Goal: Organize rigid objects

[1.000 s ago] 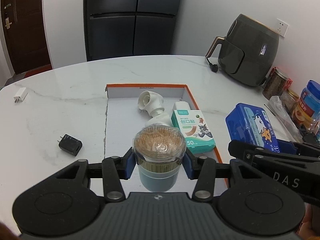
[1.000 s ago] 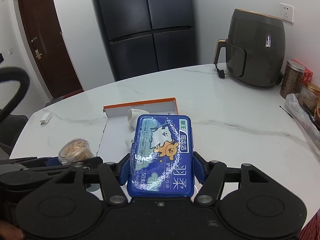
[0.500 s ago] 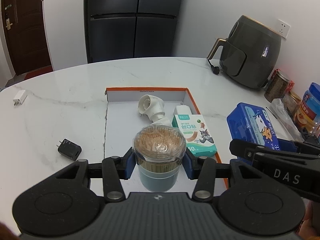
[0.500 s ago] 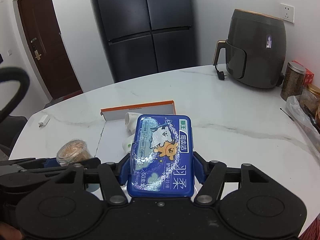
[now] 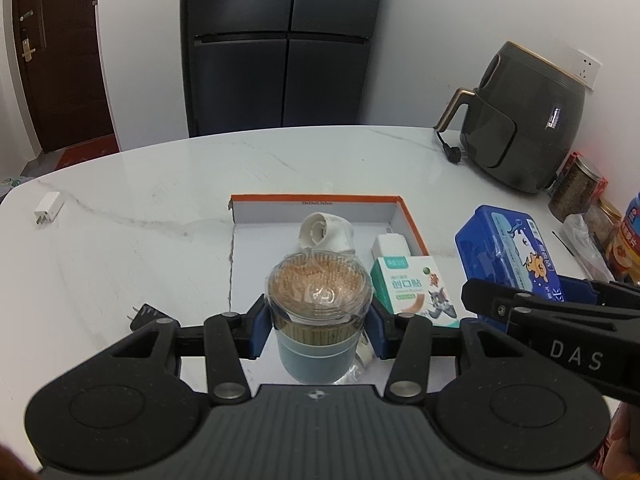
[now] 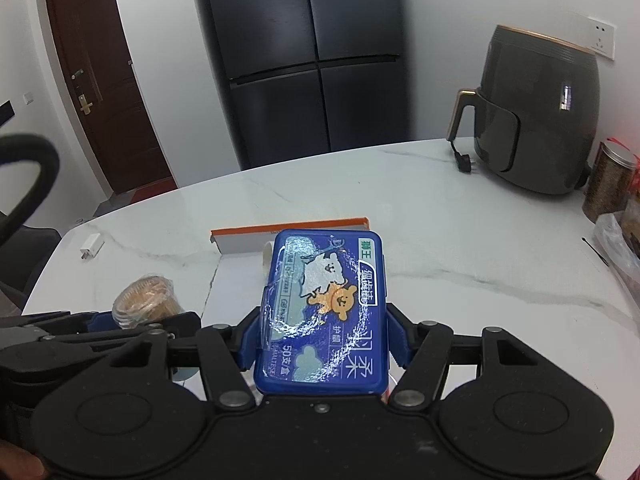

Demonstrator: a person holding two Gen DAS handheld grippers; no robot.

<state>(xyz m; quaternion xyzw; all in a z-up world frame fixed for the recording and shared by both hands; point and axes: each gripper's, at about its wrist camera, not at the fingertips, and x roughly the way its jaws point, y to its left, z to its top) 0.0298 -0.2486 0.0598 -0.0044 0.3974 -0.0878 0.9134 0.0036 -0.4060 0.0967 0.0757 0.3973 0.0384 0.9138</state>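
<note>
My left gripper (image 5: 319, 330) is shut on a round clear tub of toothpicks (image 5: 319, 312) with a teal base, held above the near end of an orange-rimmed white box lid (image 5: 412, 222). In the lid lie a white pipe elbow (image 5: 326, 233), a small white box (image 5: 390, 246) and a green plaster box (image 5: 414, 290). My right gripper (image 6: 322, 340) is shut on a flat blue plastic box (image 6: 326, 308), held above the table to the right of the lid. The blue box also shows in the left wrist view (image 5: 508, 252).
A black charger plug (image 5: 142, 316) and a white charger (image 5: 48, 212) lie on the marble table (image 5: 140, 200) at left. A dark air fryer (image 5: 520, 120) stands back right, with jars (image 5: 576, 188) and a plastic bag along the right edge.
Both grippers have risen and drawn back a little with their loads; the box lid and its contents look smaller and farther. Both grips are unchanged.
</note>
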